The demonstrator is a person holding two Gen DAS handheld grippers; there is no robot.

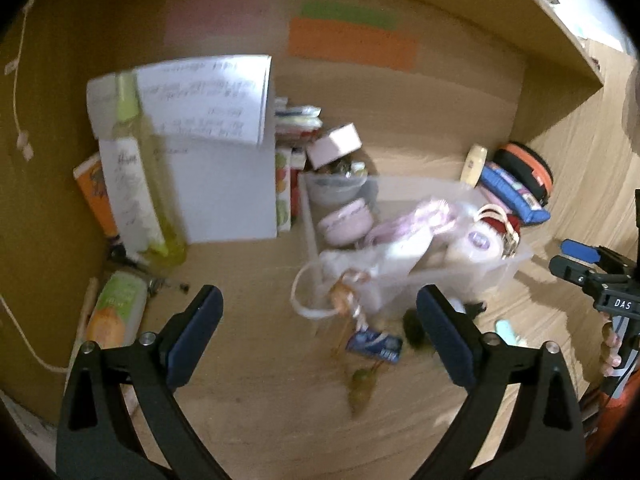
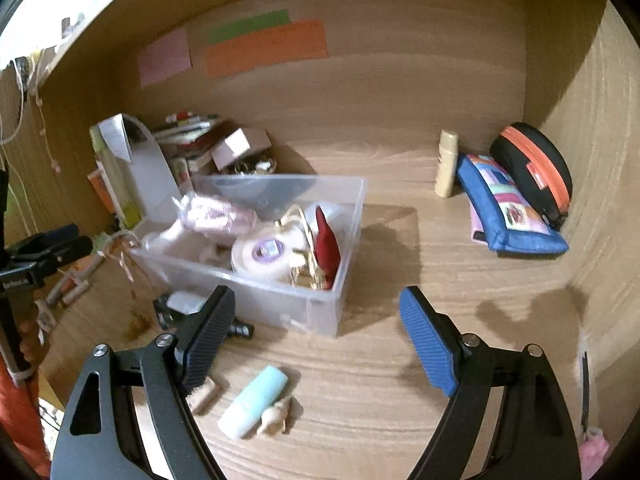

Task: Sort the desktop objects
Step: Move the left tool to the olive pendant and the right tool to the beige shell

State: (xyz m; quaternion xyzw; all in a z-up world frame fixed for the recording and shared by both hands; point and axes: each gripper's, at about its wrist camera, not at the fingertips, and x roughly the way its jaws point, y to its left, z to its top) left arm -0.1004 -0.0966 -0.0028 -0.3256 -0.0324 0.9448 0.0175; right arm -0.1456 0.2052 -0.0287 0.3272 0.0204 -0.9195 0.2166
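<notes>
Left gripper (image 1: 318, 338) hanging released, jaws wide, nothing between them; small blurred bits lying on the wooden desk (image 1: 260, 420) beneath. Right gripper (image 2: 316, 340) likewise standing apart and empty. Just under its left finger, a pale blue tube (image 2: 256, 402) is lying flat, long axis running diagonally, upper end pointing toward the clear plastic bin (image 2: 344, 248). Bin sitting mid-desk, crammed with tape roll (image 2: 262, 256) and pink items. Blue pouch (image 2: 508, 208) leaning at the far right corner.
</notes>
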